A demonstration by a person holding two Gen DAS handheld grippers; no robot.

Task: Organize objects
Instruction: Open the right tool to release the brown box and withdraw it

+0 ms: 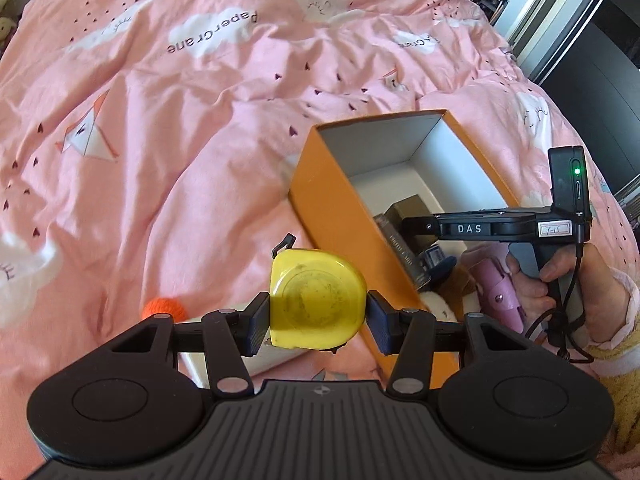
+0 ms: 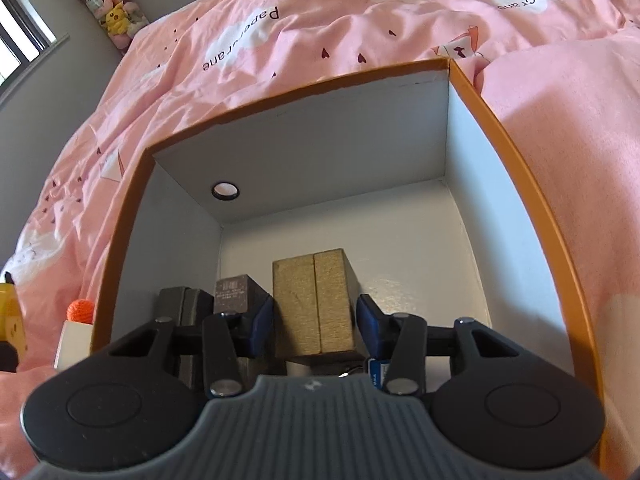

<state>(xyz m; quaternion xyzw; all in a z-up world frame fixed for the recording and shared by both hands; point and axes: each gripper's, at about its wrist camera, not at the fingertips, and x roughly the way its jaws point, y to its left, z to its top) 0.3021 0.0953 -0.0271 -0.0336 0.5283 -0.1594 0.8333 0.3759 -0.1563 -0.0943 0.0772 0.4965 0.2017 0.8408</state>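
Observation:
A yellow tape measure [image 1: 318,300] hangs above the pink duvet, with my left gripper [image 1: 318,316] shut on its two sides. It is just left of the open orange box [image 1: 340,216]. My right gripper [image 2: 314,320] reaches down inside the orange box [image 2: 120,240] and is shut on a gold-tan block [image 2: 314,304], which is held upright above the white floor. In the left wrist view the right gripper [image 1: 412,224] comes in from the right over the box's near end, held by a hand [image 1: 560,280].
Dark grey boxes [image 2: 236,290] and a blue item [image 2: 376,372] lie in the orange box. An orange knitted ball [image 1: 162,307] and a white box [image 1: 248,360] sit left of it. A pink pouch [image 1: 500,292] is by the hand. The duvet [image 1: 160,140] spreads wide to the left.

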